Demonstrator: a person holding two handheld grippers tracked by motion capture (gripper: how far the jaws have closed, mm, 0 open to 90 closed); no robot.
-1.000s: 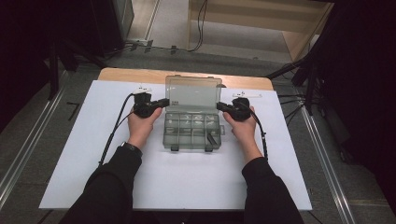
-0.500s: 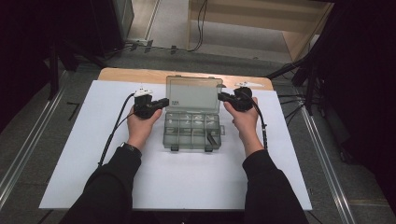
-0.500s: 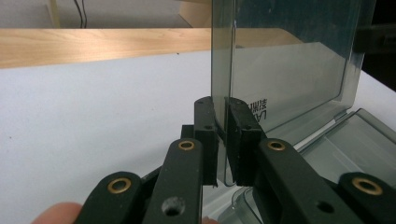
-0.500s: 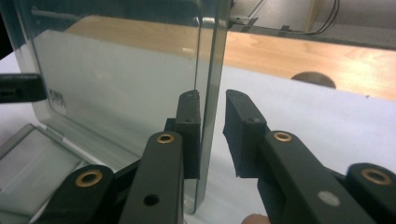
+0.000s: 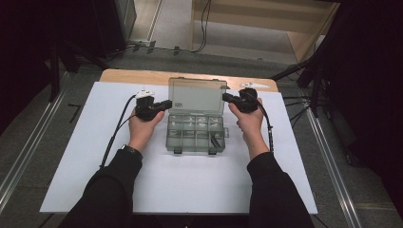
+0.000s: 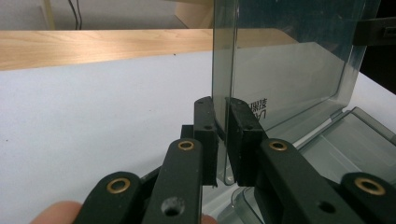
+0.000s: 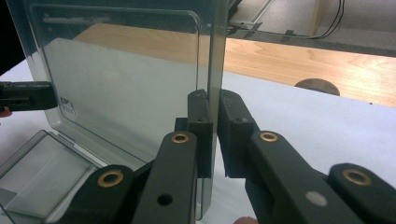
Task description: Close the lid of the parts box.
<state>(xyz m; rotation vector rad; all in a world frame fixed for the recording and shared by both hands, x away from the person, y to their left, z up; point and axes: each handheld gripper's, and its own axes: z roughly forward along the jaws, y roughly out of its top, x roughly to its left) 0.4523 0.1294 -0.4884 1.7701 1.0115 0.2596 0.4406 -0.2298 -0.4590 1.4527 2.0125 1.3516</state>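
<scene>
**Lid of the clear box held upright from both sides**

At the centre of the high view, a clear plastic compartment box is seen on the white tabletop, its lid raised upright above the tray. The left gripper is held at the lid's left edge and the right gripper at its right edge, each carried by a hand entering from the bottom of the frame. A small dark item is made out in a compartment at the lower right of the tray; what it is cannot be told.

Contact is not resolved from above, but it is shown by the gripper views. In the left gripper view, the lid's edge is seen clamped between the two black jaws, with printed characters visible on the lid at mid-frame and the tray rim at the lower right. In the right gripper view, the opposite edge is pinched in the same way, and the tip of the left gripper is seen at the far left of the frame. A wooden strip behind the white surface is shown across the upper part of that view.
</scene>
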